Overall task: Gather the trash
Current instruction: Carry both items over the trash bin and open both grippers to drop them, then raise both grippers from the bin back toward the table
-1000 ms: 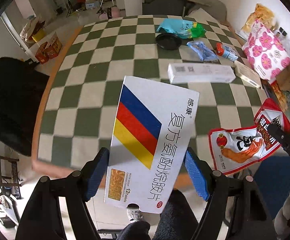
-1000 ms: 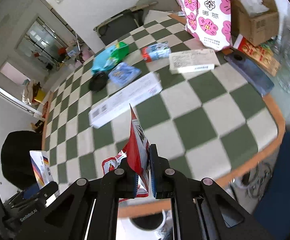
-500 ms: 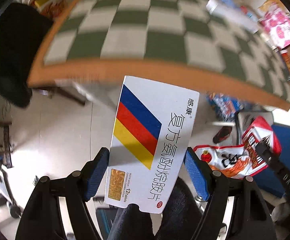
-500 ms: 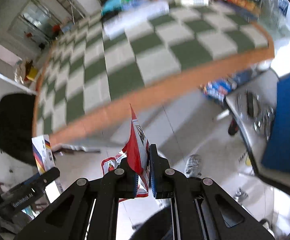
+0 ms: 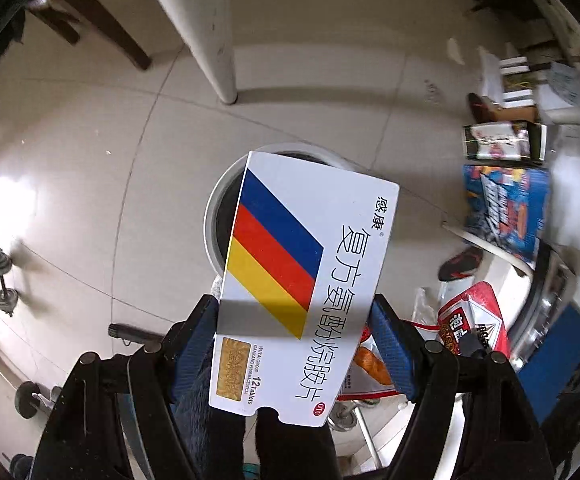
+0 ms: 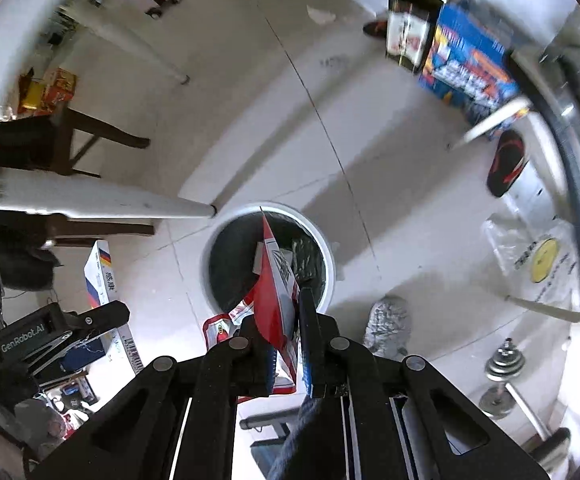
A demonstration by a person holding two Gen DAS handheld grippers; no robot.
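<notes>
Where checkered tabletop was, round bin (image 5: pixel 226 184) under both tools, clamping medicine box (image 5: pixel 301 288) and snack packet (image 6: pixel 274 292).

left gripper (image 5: pixel 293 344) points steeply down, blue pads (image 5: pixel 194 344) wide at 9 and 3 o'clock, clamped on a box's edges. right gripper (image 6: pixel 286 332) points steeply down, jaws pinched tight on a wrapper, tips toward 12.
</notes>
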